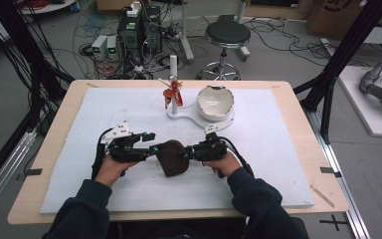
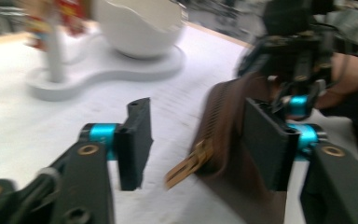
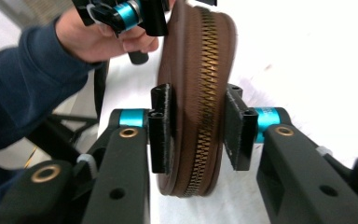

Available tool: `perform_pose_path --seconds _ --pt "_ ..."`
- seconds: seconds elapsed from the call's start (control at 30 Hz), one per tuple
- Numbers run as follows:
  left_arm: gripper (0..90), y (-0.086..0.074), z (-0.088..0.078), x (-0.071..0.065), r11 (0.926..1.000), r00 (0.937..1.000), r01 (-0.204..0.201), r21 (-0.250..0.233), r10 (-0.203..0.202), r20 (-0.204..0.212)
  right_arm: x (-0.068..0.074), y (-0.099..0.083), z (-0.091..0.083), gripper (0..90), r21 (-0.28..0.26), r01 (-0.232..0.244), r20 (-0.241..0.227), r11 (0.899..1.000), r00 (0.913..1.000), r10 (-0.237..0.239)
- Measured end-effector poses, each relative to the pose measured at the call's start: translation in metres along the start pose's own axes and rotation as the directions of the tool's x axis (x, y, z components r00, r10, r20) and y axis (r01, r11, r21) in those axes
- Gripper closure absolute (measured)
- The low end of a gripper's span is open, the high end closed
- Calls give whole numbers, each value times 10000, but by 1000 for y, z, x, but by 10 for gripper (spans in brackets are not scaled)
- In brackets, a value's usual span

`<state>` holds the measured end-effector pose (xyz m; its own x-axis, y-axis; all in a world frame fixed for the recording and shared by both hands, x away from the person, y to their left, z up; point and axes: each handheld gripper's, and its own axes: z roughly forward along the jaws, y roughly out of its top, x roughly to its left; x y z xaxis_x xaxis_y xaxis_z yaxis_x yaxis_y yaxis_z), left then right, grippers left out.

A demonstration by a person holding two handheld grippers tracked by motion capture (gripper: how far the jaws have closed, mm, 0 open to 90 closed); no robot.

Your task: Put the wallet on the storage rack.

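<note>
The person is working on a brown zip pouch (image 1: 172, 158) that is standing on edge on the white mat (image 1: 278, 164) of the desk (image 1: 69, 99), well in front of the white stand (image 1: 199, 118) with its cracked bowl (image 1: 215, 102) and a small red figure (image 1: 172, 93) on its post. The right claw (image 3: 199, 128) is clamping the pouch across its thickness: in the right gripper view both pads are pressing on its sides with the brass zip (image 3: 206, 93) running up between them, so this hand is acting as the anchor. The left claw (image 2: 205, 140) is standing partly open at the pouch's other end; in the left gripper view the far pad is lying against the brown side while the near pad is clear of it, and the brass zip pull (image 2: 186, 165) is hanging in the gap between them, not pinched. The picture there is blurred, so finer contact is hard to judge. The step in hand looks like catching the pull in order to run the zip. Next, the left claw is probably needing to line its pads up on the pull's flat faces and close on the tab alone, not on the pouch wall, while the right claw is keeping its hold so the pouch is not tipping or sliding toward the stand. The pull is small and loose, so a skewed close is likely to knock it aside.
</note>
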<state>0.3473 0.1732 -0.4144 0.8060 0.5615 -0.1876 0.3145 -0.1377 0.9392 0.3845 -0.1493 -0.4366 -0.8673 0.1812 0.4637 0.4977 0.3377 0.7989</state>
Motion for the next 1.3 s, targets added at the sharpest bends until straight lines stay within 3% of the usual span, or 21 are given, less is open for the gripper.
perform_pose_path --seconds 0.1,0.23,0.3,0.4,0.53,0.77,0.87,0.97,1.07,1.1,1.13,1.3 --pt "334 -1 -11 10 9995 9963 323 -38 -325 -800 2 3 -13 695 -197 300 641 9994 9975 -287" --pt "276 -5 -27 23 9974 9819 694 -216 -722 -1753 5 9 -40 699 -463 695 1671 9965 9841 -608" --pt "265 -6 -32 29 9957 9753 844 -371 -902 -2014 5 12 -54 701 -676 804 2035 9945 9769 -651" --pt "265 -8 -37 33 9941 9676 986 -462 -1066 -2291 4 16 -75 703 -1062 876 2544 9905 9654 -581" --pt "265 -9 -38 35 9944 9637 972 -413 -1044 -2457 1 25 -99 705 -1410 983 3214 9851 9457 -483" --pt "265 -10 -37 37 9958 9614 873 -264 -912 -2597 -6 57 -131 710 -1780 1468 4366 9730 8979 -556" --pt "265 -11 -38 37 9955 9606 908 -284 -951 -2612 -9 75 -137 711 -1563 1752 4898 9720 8683 -778" --pt "265 -11 -38 38 9954 9603 925 -264 -962 -2620 -12 92 -140 711 -916 2084 5486 9737 8266 -1253" --pt "266 -11 -38 39 9952 9605 944 -259 -979 -2607 -19 105 -138 711 15 2185 6032 9758 7781 -1752" --pt "265 -11 -38 39 9952 9605 945 -255 -979 -2604 -22 108 -135 710 390 2279 6213 9729 7570 -2023" --pt "265 -11 -38 39 9950 9601 966 -257 -999 -2612 -25 110 -133 710 605 2259 6331 9723 7444 -2124" --pt "266 -12 -39 39 9939 9599 1058 -310 -1103 -2578 -41 111 -125 709 1238 2079 6655 9703 7079 -2365"
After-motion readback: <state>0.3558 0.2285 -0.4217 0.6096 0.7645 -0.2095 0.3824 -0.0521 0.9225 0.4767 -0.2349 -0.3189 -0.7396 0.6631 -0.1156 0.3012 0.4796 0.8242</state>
